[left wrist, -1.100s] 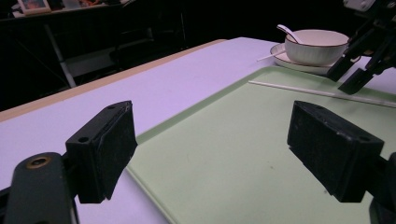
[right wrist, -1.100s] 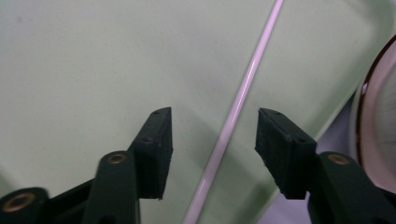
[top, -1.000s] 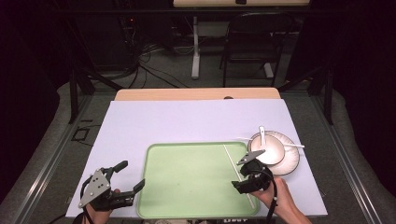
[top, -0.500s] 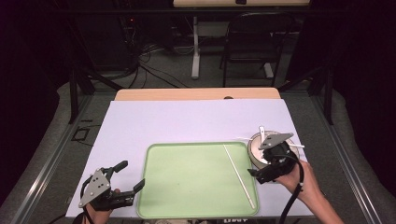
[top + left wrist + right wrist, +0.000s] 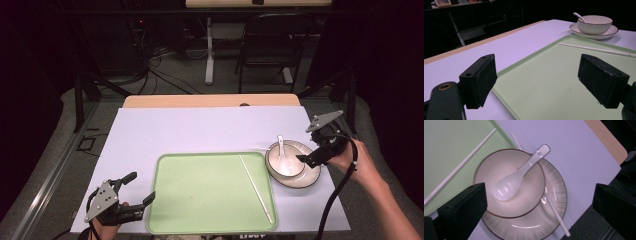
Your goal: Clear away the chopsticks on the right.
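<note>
High view: a white-covered rectangular table (image 5: 200, 130) carries a pale green plastic tray (image 5: 210, 192), the landmark. Touching the tray's right edge is a cream ribbed ceramic plate (image 5: 312, 177); a cream bowl (image 5: 282, 162) sits on it with a white ceramic spoon (image 5: 281, 146) resting inside. One thin white chopstick (image 5: 256, 187) lies on the tray's right side; another (image 5: 555, 213) lies across the plate under the bowl. The right gripper (image 5: 312, 156), jaws just released and spread wide with nothing between them, hovers at the plate's right rim. The left gripper (image 5: 137, 190), jaws released and empty, rests at the tray's near left corner.
</note>
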Available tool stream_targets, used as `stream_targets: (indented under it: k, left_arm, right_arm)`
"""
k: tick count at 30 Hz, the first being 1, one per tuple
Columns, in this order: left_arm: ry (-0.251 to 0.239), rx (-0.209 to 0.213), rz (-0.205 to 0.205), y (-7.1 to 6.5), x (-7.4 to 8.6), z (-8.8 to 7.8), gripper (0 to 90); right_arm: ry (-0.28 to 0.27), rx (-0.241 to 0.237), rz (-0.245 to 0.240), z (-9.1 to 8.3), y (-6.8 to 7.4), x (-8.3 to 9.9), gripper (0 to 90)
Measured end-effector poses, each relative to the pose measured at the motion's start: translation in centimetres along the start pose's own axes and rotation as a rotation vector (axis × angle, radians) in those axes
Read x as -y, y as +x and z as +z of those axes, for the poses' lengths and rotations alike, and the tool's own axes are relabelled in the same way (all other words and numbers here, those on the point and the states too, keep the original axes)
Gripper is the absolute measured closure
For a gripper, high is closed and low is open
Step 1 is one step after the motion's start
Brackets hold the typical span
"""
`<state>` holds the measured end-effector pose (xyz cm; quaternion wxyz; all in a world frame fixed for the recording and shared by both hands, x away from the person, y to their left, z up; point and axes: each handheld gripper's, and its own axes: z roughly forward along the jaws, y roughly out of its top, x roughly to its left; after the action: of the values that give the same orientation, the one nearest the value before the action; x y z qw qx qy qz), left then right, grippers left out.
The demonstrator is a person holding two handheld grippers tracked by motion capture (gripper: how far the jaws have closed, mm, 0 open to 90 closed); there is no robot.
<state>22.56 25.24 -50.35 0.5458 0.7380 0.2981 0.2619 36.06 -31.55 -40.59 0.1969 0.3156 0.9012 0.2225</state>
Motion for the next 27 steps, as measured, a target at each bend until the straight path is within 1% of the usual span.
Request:
stream_targets:
  k: [1, 2, 3, 4, 5, 6, 7, 8, 9, 10, 11, 12, 13, 14, 15, 16, 17, 18, 19, 20, 22, 23, 24, 25, 26, 27]
  left_arm:
    - [0.000, 0.000, 0.000, 0.0, 0.0, 0.0, 15.4]
    - [0.000, -0.001, 0.000, 0.0, 0.0, 0.0, 15.4]
    - [-0.001, -0.001, -0.001, 0.0, 0.0, 0.0, 15.4]
    - [-0.001, -0.002, -0.002, 0.0, 0.0, 0.0, 15.4]
    - [-0.002, -0.002, -0.003, 0.0, 0.0, 0.0, 15.4]
    - [-0.002, -0.003, -0.004, 0.0, 0.0, 0.0, 15.4]
    - [-0.002, -0.002, -0.003, 0.0, 0.0, 0.0, 15.4]
    - [-0.002, -0.001, -0.003, 0.0, 0.0, 0.0, 15.4]
    - [-0.002, -0.001, -0.003, 0.0, 0.0, 0.0, 15.4]
    - [-0.002, -0.001, -0.004, 0.0, 0.0, 0.0, 15.4]
    - [-0.003, -0.001, -0.003, 0.0, 0.0, 0.0, 15.4]
    - [-0.003, -0.001, -0.003, 0.0, 0.0, 0.0, 15.4]
    - [-0.002, -0.001, -0.004, 0.0, 0.0, 0.0, 15.4]
    - [-0.003, -0.001, -0.004, 0.0, 0.0, 0.0, 15.4]
    - [-0.003, -0.002, -0.005, 0.0, 0.0, 0.0, 15.4]
    - [-0.003, -0.001, -0.005, 0.0, 0.0, 0.0, 15.4]
    - [-0.003, -0.001, -0.005, 0.0, 0.0, 0.0, 15.4]
    - [-0.003, -0.001, -0.005, 0.0, 0.0, 0.0, 15.4]
    - [-0.002, 0.000, -0.003, 0.0, 0.0, 0.0, 15.4]
    - [-0.001, 0.000, -0.002, 0.0, 0.0, 0.0, 15.4]
    - [-0.003, 0.000, -0.003, 0.0, 0.0, 0.0, 15.4]
    - [-0.003, -0.001, -0.005, 0.0, 0.0, 0.0, 15.4]
    - [-0.003, -0.001, -0.005, 0.0, 0.0, 0.0, 15.4]
    - [-0.002, -0.001, -0.003, 0.0, 0.0, 0.0, 15.4]
    - [-0.001, 0.001, -0.003, 0.0, 0.0, 0.0, 15.4]
    - [-0.001, 0.001, -0.003, 0.0, 0.0, 0.0, 15.4]
  right_arm:
    - [0.017, -0.004, 0.001, 0.4, -0.8, -0.1, 0.0]
    - [0.017, -0.010, 0.000, 0.6, -1.2, -0.1, 0.0]
    - [0.019, -0.014, 0.013, 1.0, -1.8, -0.1, 0.0]
    - [0.042, -0.019, 0.013, 1.2, -2.5, -0.2, 0.0]
    - [0.049, -0.029, 0.006, 1.5, -3.1, -0.2, 0.0]
    - [0.062, -0.026, 0.017, 1.8, -3.7, -0.2, 0.0]
    - [0.062, -0.026, 0.025, 2.3, -4.3, -0.2, 0.0]
    - [0.092, -0.030, 0.024, 2.5, -4.8, -0.2, 0.0]
    - [0.102, -0.037, 0.028, 2.9, -5.2, -0.1, 0.7]
    - [0.119, -0.028, 0.031, 3.4, -5.5, -0.1, 5.4]
    - [0.141, -0.014, 0.022, 3.8, -5.8, 0.0, 9.1]
    - [0.157, -0.011, 0.016, 4.1, -6.0, 0.0, 13.1]
    - [0.154, -0.010, 0.033, 4.8, -6.2, 0.2, 15.3]
    - [0.182, -0.013, 0.035, 5.0, -6.3, 0.2, 17.2]
    - [0.180, -0.009, 0.028, 5.4, -6.3, 0.4, 20.4]
    - [0.207, -0.007, 0.024, 5.6, -6.3, 0.4, 24.3]
    - [0.219, -0.001, 0.024, 5.7, -6.3, 0.5, 25.2]
    - [0.221, -0.007, 0.038, 5.9, -6.2, 0.6, 27.5]
    - [0.223, -0.018, 0.013, 6.2, -6.3, 0.7, 31.4]
    - [0.242, -0.017, 0.017, 6.4, -6.1, 0.8, 34.6]
    - [0.263, -0.037, -0.047, 6.9, -6.1, 1.0, 40.6]
    - [0.280, -0.038, -0.046, 7.1, -5.8, 1.1, 42.6]
    - [0.287, -0.070, -0.055, 7.4, -5.7, 1.2, 44.9]
    - [0.276, -0.087, -0.077, 7.7, -5.6, 1.3, 47.6]
    - [0.279, -0.091, -0.062, 7.9, -5.4, 1.4, 49.7]
    - [0.288, -0.106, -0.077, 8.1, -5.4, 1.4, 52.1]
